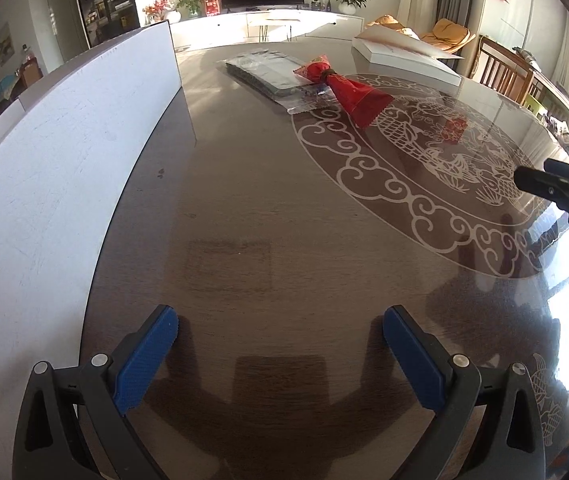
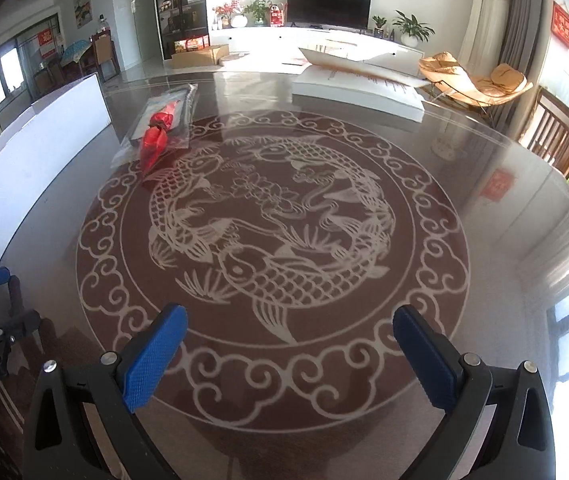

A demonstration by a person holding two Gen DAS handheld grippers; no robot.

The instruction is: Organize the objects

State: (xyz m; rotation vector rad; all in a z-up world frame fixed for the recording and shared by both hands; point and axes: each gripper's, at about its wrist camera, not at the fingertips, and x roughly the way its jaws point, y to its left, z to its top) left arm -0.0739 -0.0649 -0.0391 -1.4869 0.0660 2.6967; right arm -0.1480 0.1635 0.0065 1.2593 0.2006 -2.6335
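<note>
A red cloth pouch (image 1: 344, 90), tied near one end, lies on the dark glossy table (image 1: 276, 208), partly over a flat item in a clear plastic bag (image 1: 262, 74). Both show in the right wrist view too, pouch (image 2: 156, 142) and bag (image 2: 176, 106), at the far left. My left gripper (image 1: 280, 354) is open and empty, low over the near table, well short of them. My right gripper (image 2: 290, 354) is open and empty over the carp-patterned glass disc (image 2: 272, 216). The right gripper's body shows at the left view's right edge (image 1: 564, 192).
A tall white panel (image 1: 56, 168) stands along the table's left side. A flat white box (image 2: 358, 90) with an open lid lies at the far edge. Wooden chairs (image 2: 556, 136) stand at the right. A TV cabinet is beyond the table.
</note>
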